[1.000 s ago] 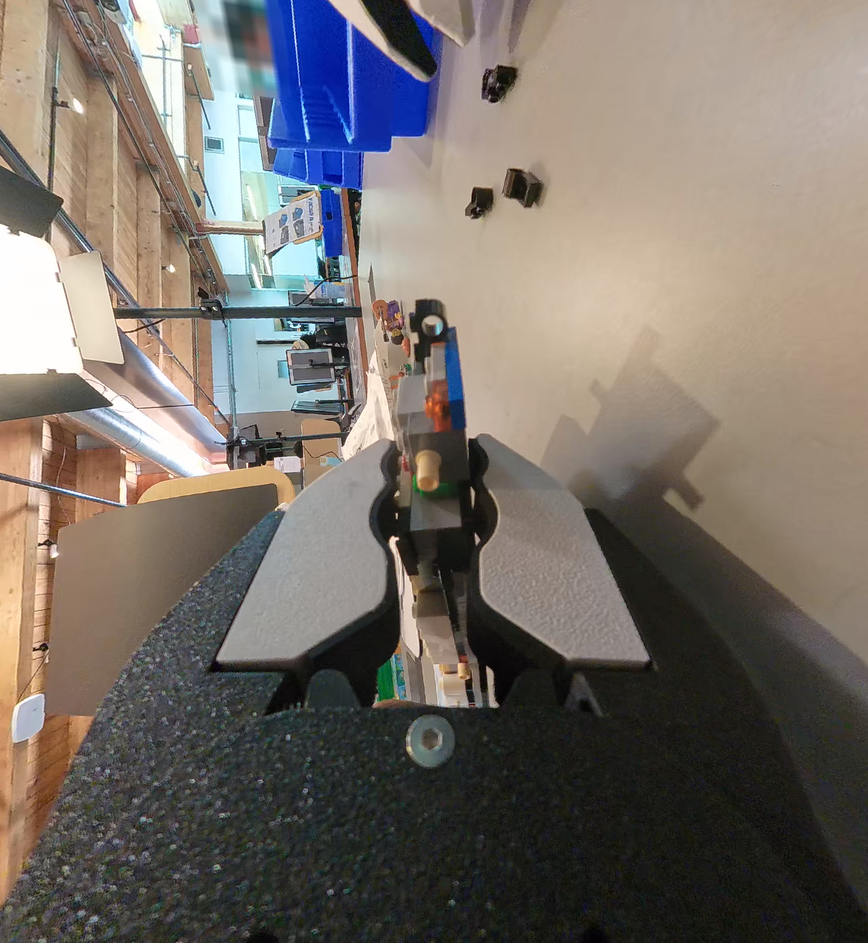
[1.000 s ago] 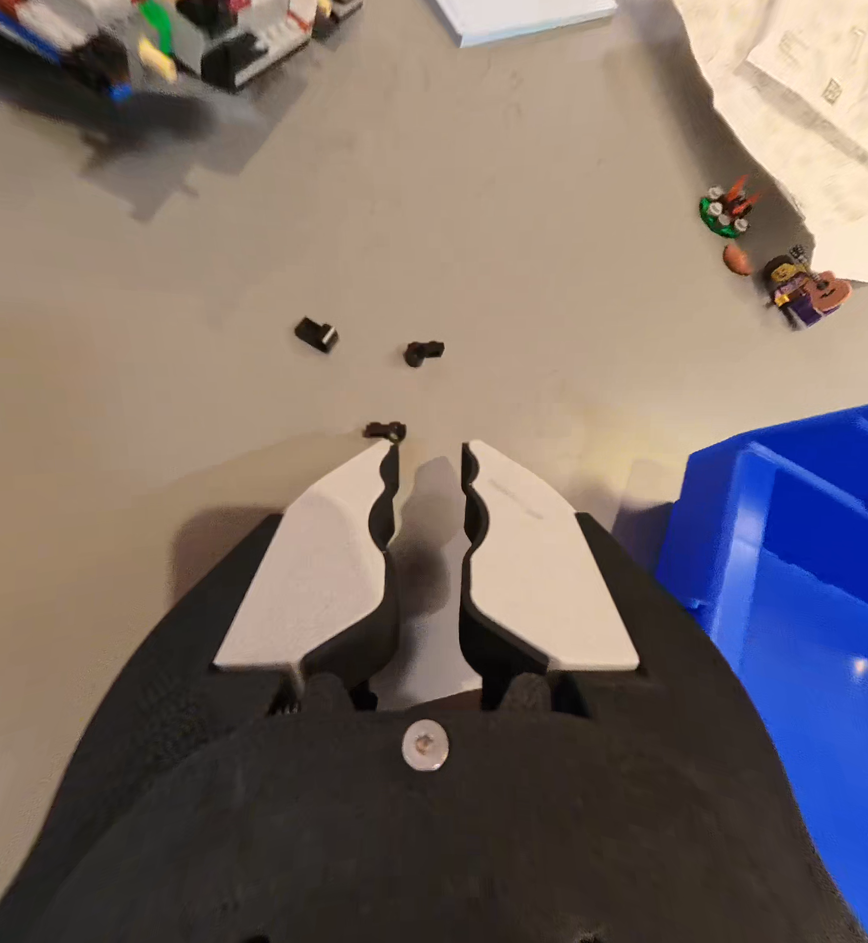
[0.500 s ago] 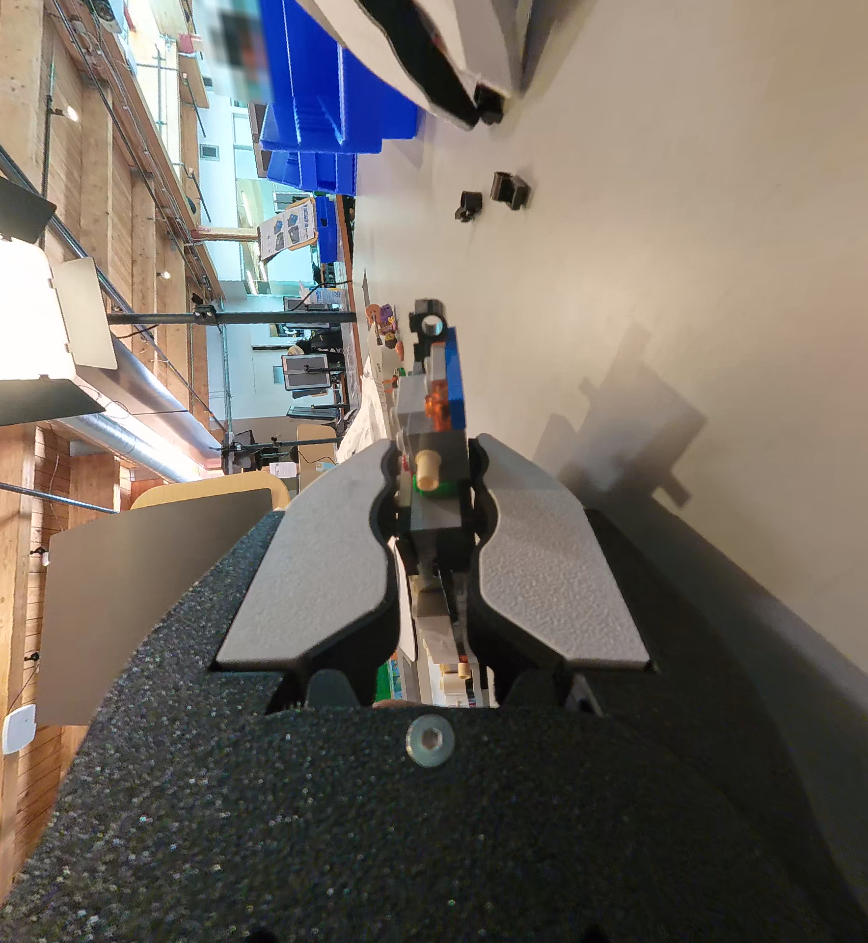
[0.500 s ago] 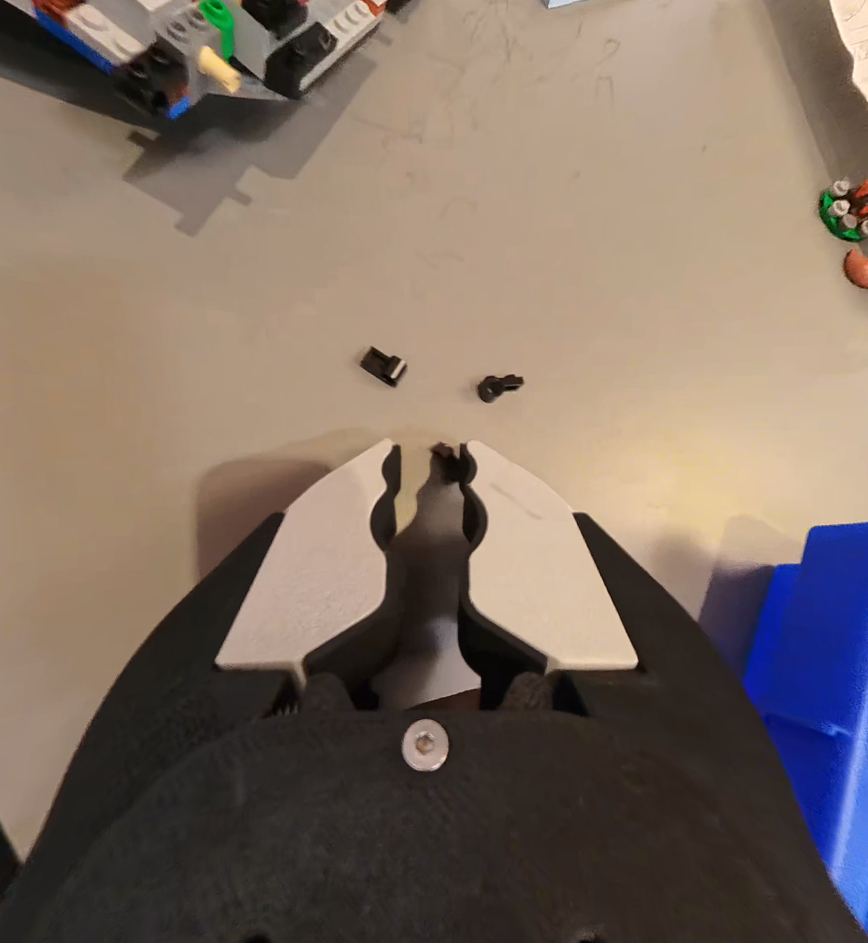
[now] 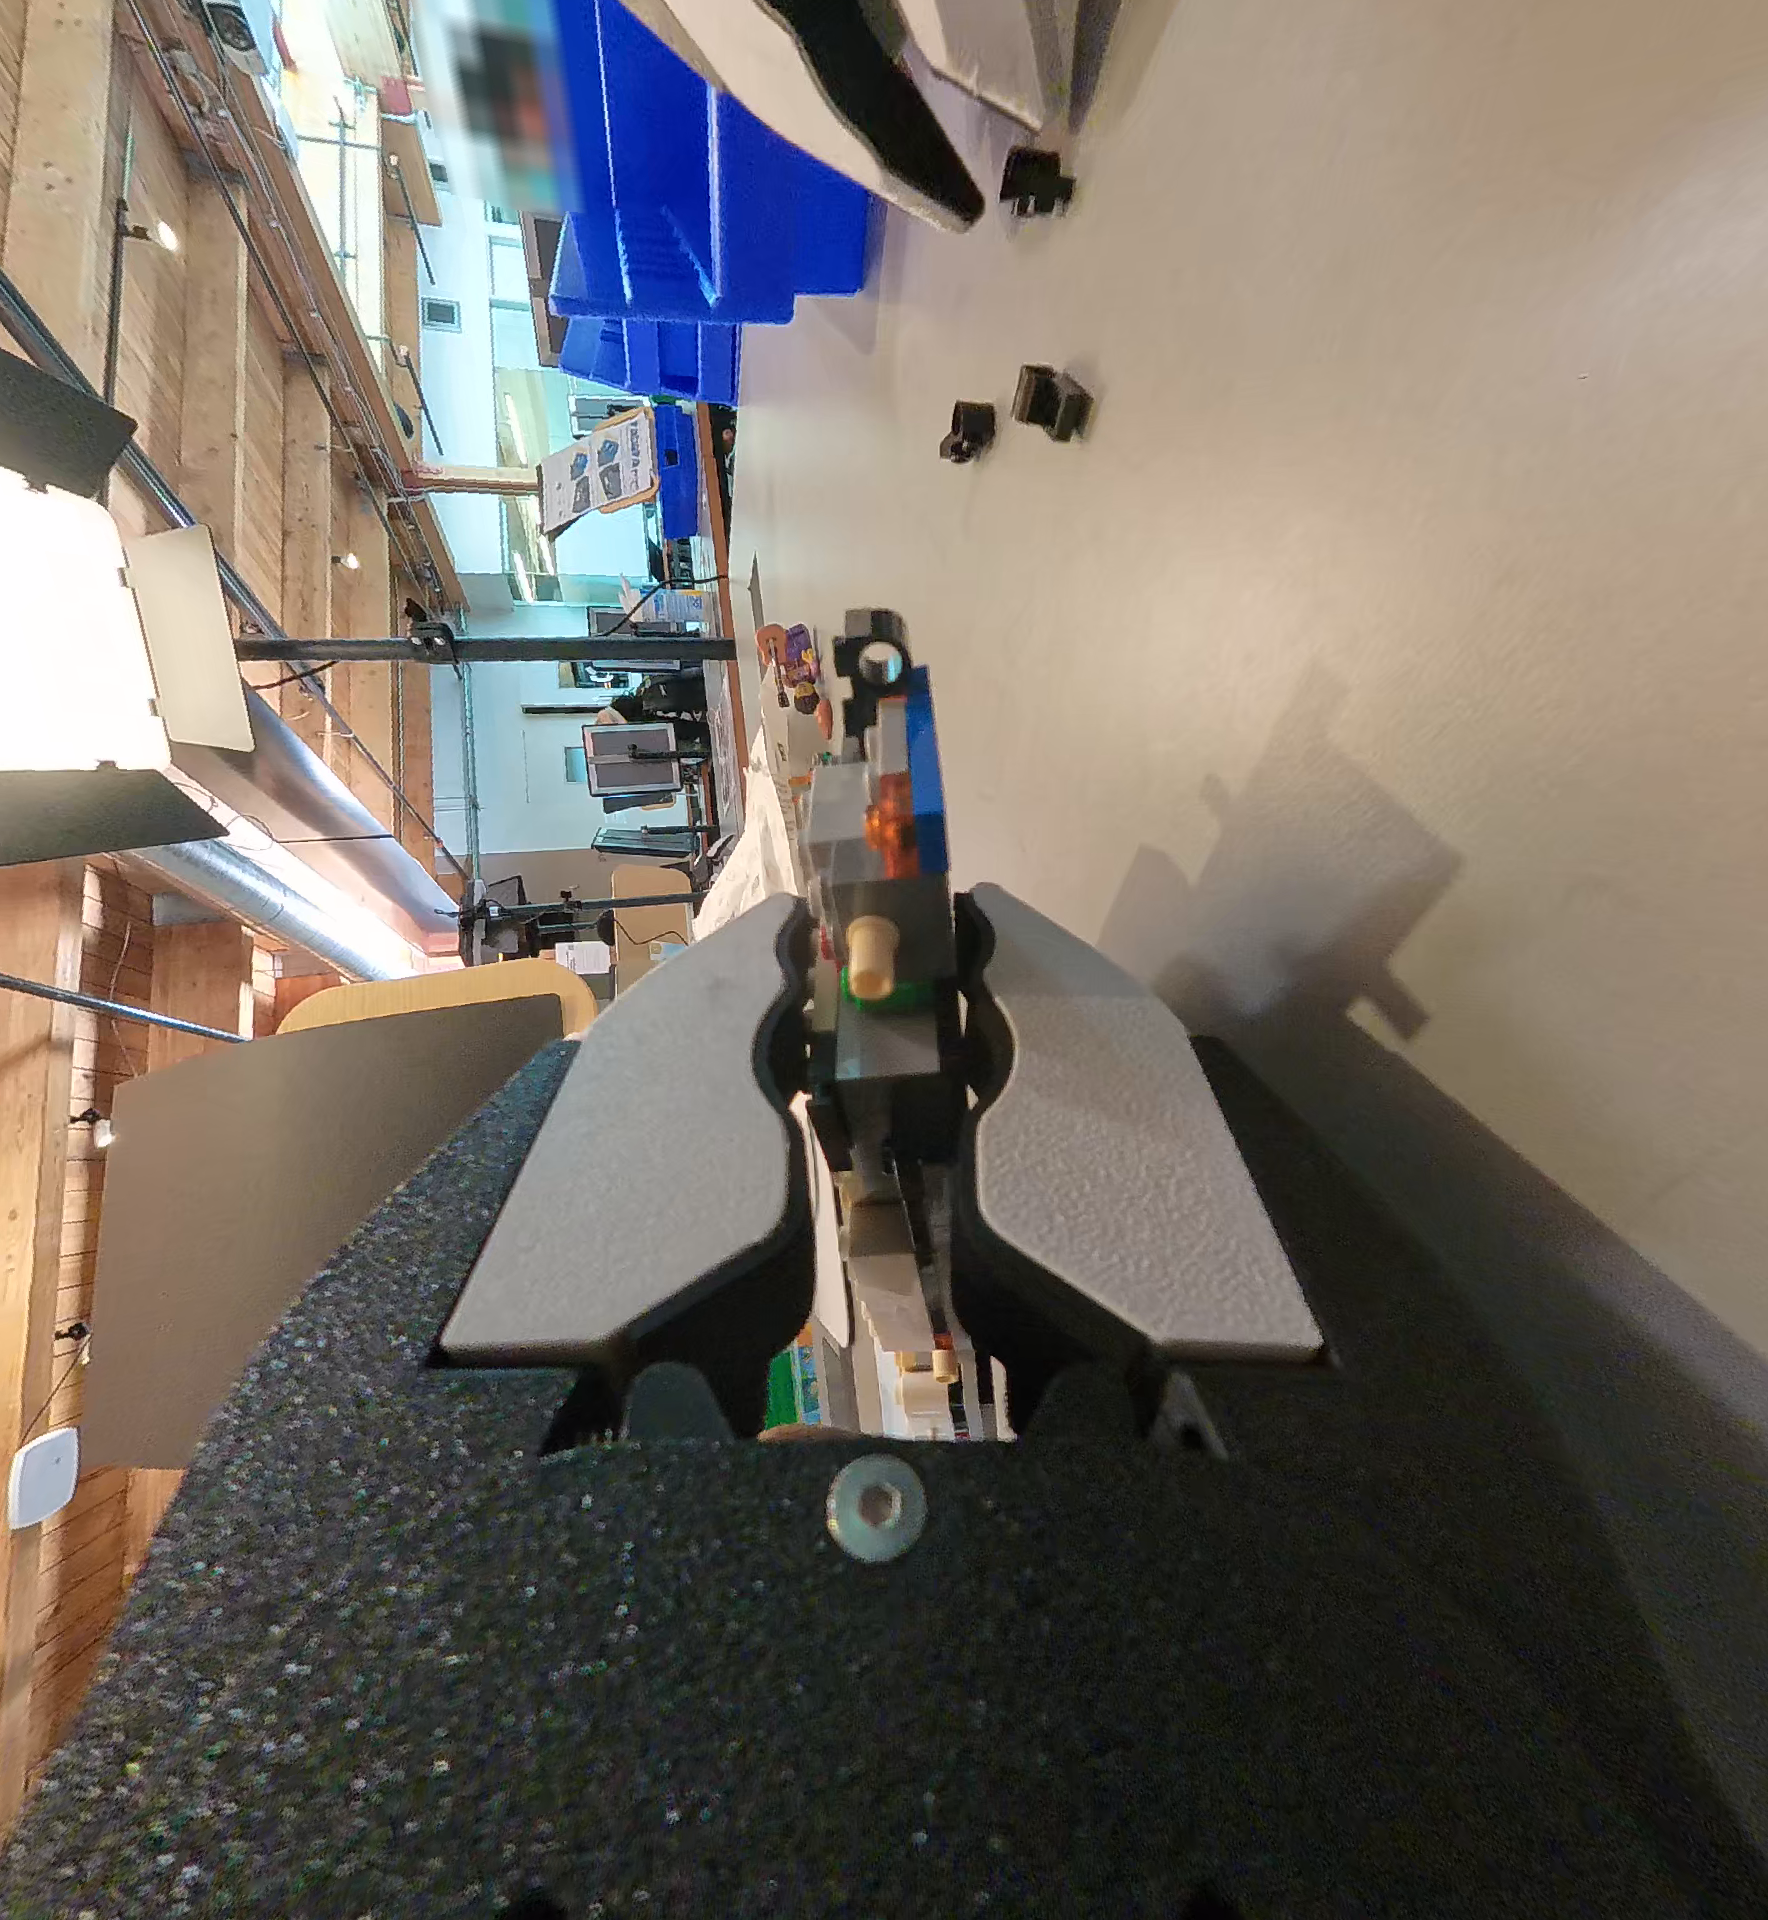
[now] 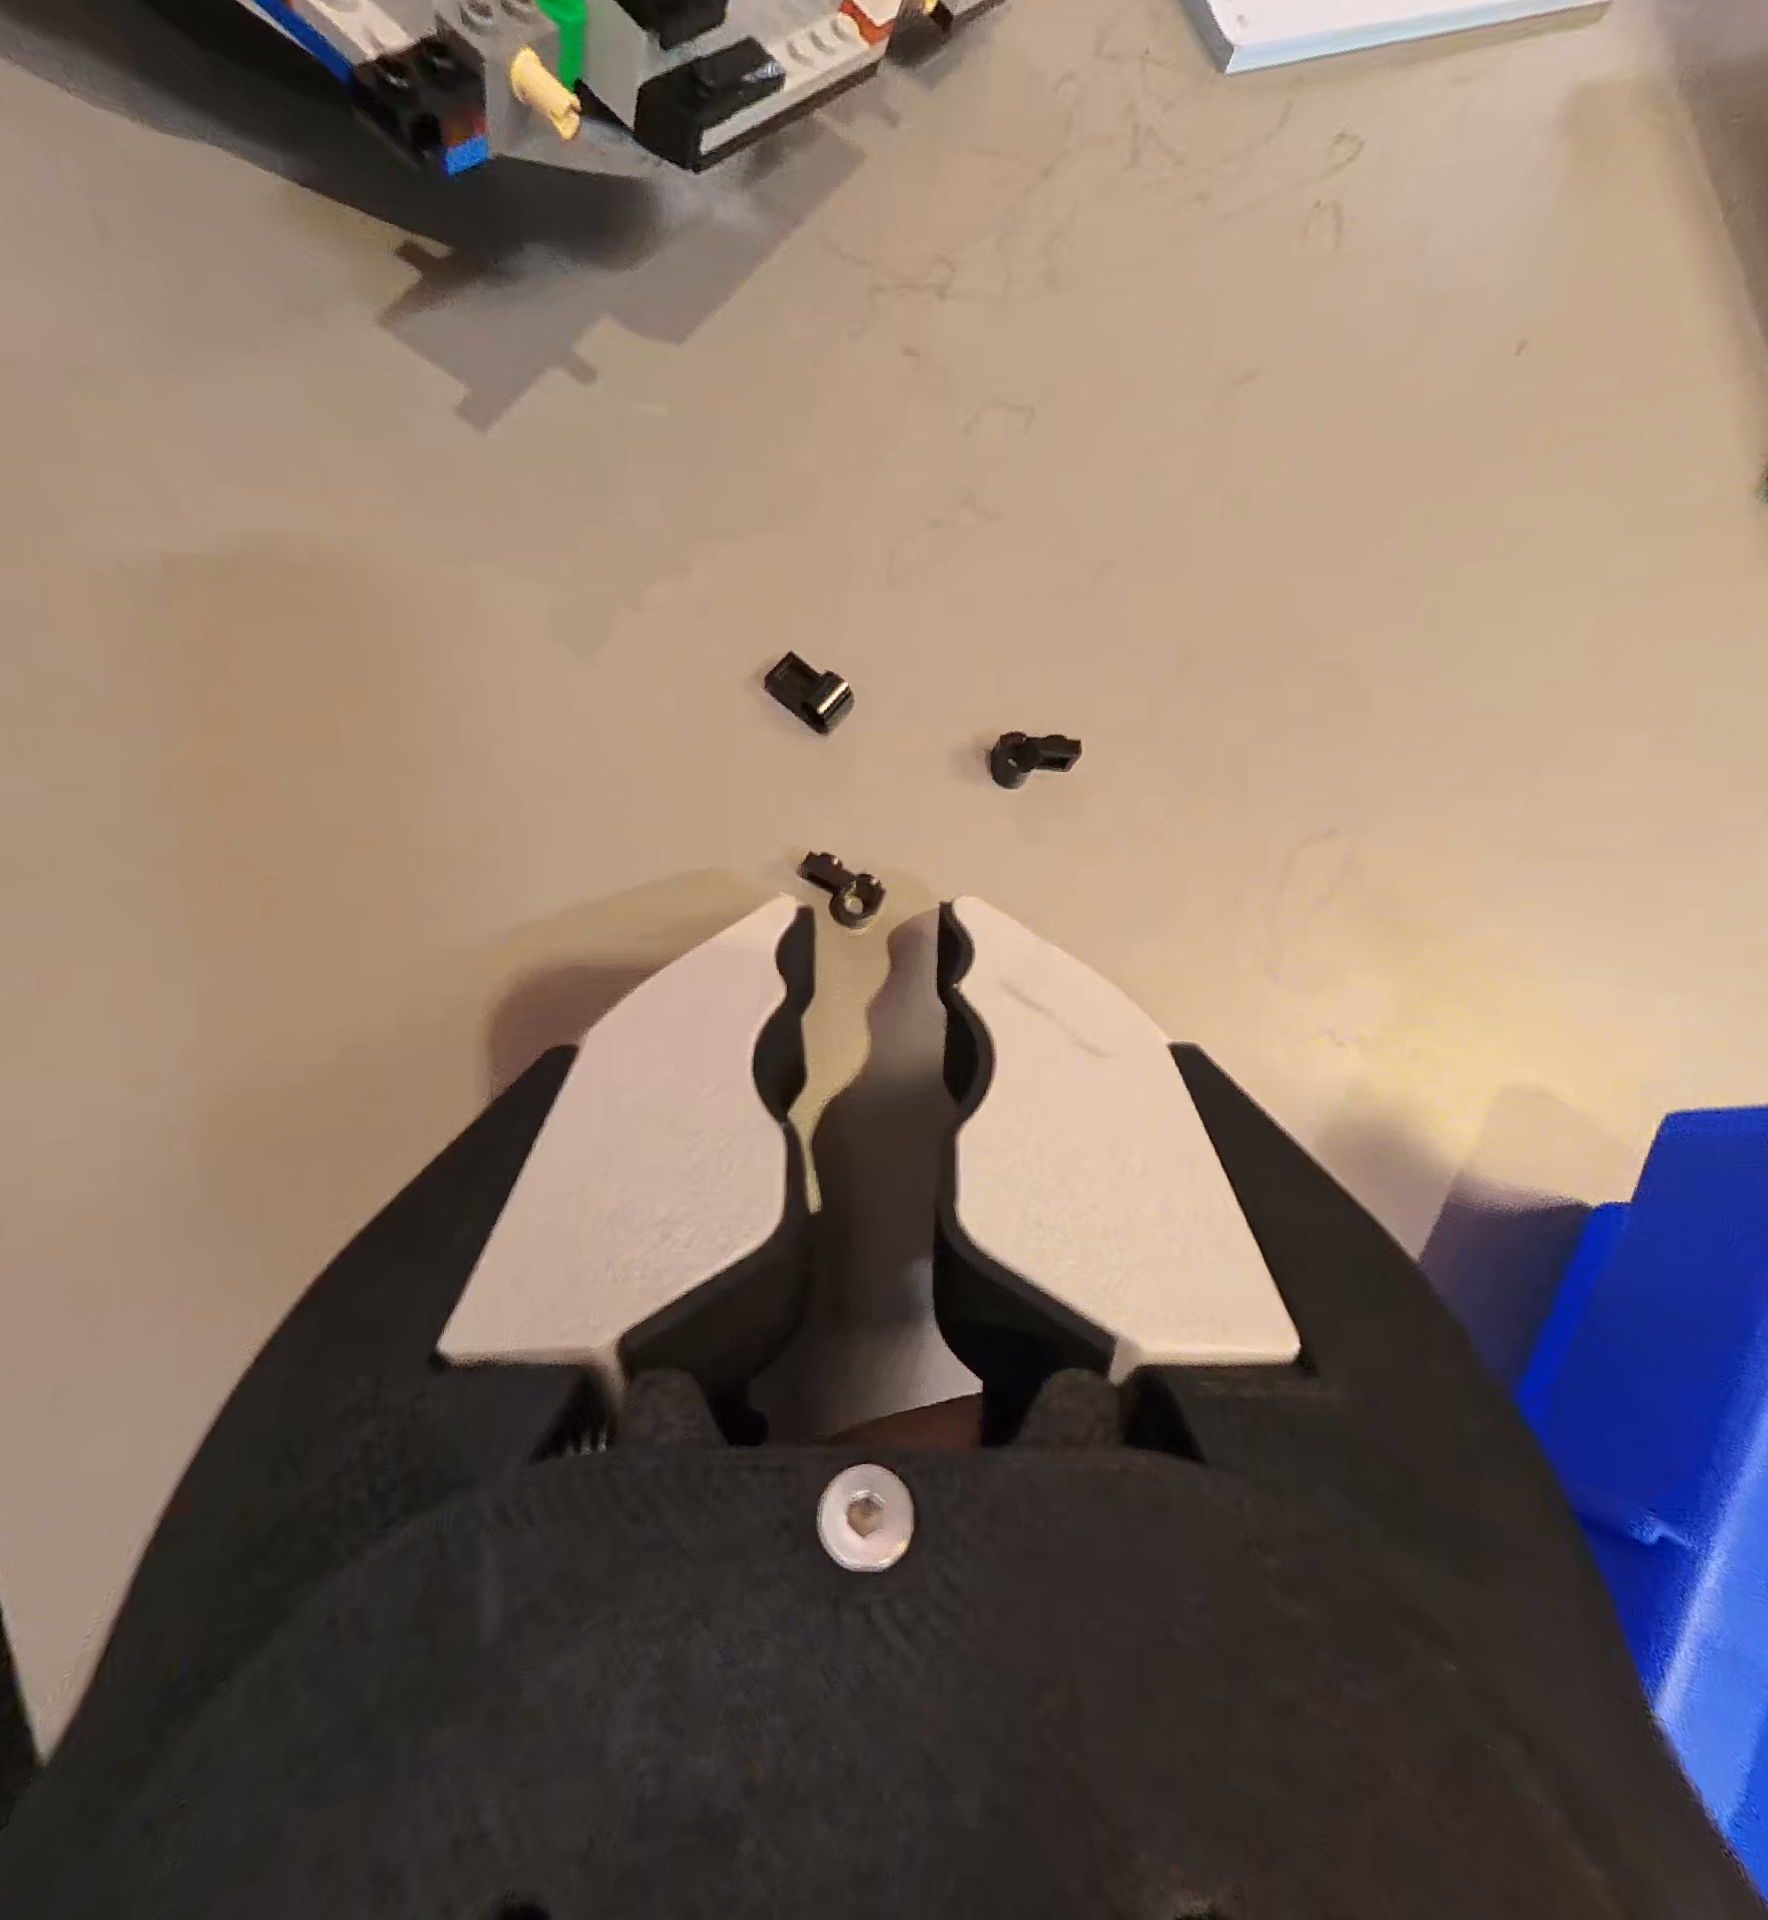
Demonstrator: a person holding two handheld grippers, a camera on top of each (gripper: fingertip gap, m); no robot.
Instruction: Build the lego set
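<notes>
The left tool (image 5: 885,997) is clamped on a brick-built model (image 5: 890,831) of grey, black and blue pieces, with a tan pin and a green piece showing between the fingers, both pads pressed against its dark grey block. The model is held sideways, just off the pale surface (image 5: 1431,520), throwing a shadow on it.

The right tool (image 6: 875,914) hangs low over the same surface with its fingers apart and nothing between them. Just ahead of its tips, closer to the left finger (image 6: 651,1091), lies a small black connector piece with a ring end (image 6: 844,883); it rests on the surface, not gripped. Two more small black pieces sit a little farther out: a clip-like one (image 6: 807,691) and a pin-like one (image 6: 1031,756).

A blue bin (image 6: 1711,1403) stands to the right tool's right. The held model shows again at the top edge of that view (image 6: 547,73), well apart from the loose pieces.
</notes>
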